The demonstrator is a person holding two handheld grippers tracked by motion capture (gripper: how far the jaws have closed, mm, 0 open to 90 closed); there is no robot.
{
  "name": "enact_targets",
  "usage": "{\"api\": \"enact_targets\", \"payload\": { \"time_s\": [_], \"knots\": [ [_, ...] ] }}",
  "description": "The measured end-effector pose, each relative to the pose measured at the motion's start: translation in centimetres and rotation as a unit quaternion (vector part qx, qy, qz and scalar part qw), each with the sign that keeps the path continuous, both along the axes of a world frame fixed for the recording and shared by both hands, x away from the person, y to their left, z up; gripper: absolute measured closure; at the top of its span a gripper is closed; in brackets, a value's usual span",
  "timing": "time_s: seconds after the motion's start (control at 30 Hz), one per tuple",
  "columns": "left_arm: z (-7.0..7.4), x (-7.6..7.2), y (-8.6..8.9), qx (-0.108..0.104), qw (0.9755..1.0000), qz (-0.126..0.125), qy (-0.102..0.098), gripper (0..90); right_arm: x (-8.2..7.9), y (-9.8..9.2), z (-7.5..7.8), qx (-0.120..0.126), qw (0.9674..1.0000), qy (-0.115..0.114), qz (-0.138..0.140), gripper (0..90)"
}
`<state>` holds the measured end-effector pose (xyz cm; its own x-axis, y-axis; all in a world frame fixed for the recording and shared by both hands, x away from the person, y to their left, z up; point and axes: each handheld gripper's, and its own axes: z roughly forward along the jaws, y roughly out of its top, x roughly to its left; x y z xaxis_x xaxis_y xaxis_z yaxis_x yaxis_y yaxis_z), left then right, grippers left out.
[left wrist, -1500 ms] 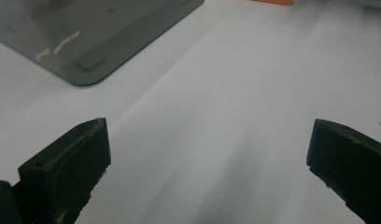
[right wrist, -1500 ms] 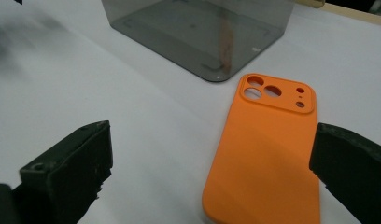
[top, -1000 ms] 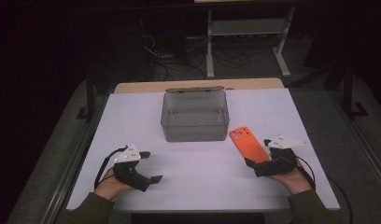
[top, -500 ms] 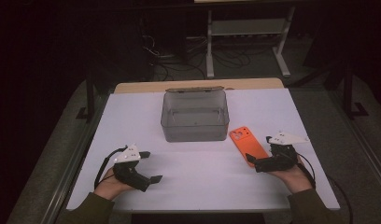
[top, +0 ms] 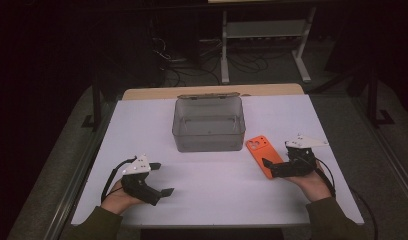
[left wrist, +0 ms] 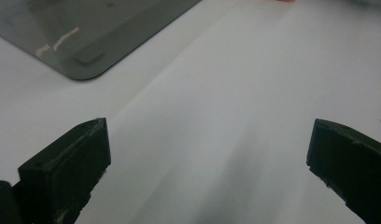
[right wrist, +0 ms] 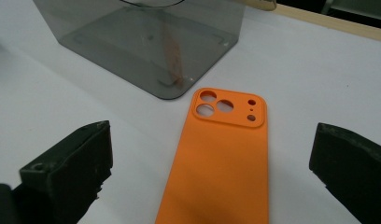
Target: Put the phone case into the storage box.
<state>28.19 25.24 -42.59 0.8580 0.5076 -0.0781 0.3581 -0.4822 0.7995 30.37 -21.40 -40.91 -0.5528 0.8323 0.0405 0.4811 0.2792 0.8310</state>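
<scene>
An orange phone case lies flat on the white table, camera cut-outs towards the box, just right of the box's front corner. My right gripper is open at the case's near end, and in the right gripper view the case lies between the two spread jaws of that gripper, untouched by either. My left gripper rests open at the front left, its jaws spread over bare table in the left gripper view.
A clear grey plastic box stands open-topped at the table's middle back; its corner shows in both gripper views. A wooden strip edges the far side. Dark floor, cables and a metal stand lie beyond.
My right gripper has shifted slightly to the right and away from me beside the phone case. The case and my left gripper have stayed put.
</scene>
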Motion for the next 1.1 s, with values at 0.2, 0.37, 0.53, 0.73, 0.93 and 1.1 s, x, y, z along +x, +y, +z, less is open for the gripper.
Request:
{"api": "enact_targets", "payload": {
  "time_s": [0.2, 0.37, 0.53, 0.73, 0.93, 1.1],
  "knots": [
    [0.0, 0.0, 0.0, 0.001, 1.0, -0.001, 0.0, 0.0, 0.5, 0.1, 0.3, -0.001, 1.0, -0.001, -0.005, 0.0],
    [0.0, 0.0, 0.0, 0.001, 1.0, 0.0, 0.0, 0.0, 0.9, 0.0, 0.5, 0.002, 0.9999, -0.002, -0.011, 0.0],
    [-0.1, 0.0, 0.0, 0.001, 1.0, -0.001, 0.0, 0.0, 1.3, -0.1, 0.6, -0.001, 0.9999, -0.002, -0.013, 0.0],
    [-0.1, 0.0, -0.1, 0.001, 1.0, -0.001, 0.001, 0.0, 1.9, 0.0, 1.1, 0.003, 0.9999, -0.006, -0.016, 0.0],
    [-0.1, 0.0, -0.1, 0.0, 1.0, -0.001, 0.002, 0.0, 2.5, 0.1, 1.4, 0.006, 0.9998, -0.009, -0.018, 0.0],
    [-0.1, 0.0, -0.1, 0.0, 1.0, -0.002, 0.002, 0.0, 3.1, 0.4, 1.6, 0.007, 0.9997, -0.013, -0.018, 0.0]
  ]
}}
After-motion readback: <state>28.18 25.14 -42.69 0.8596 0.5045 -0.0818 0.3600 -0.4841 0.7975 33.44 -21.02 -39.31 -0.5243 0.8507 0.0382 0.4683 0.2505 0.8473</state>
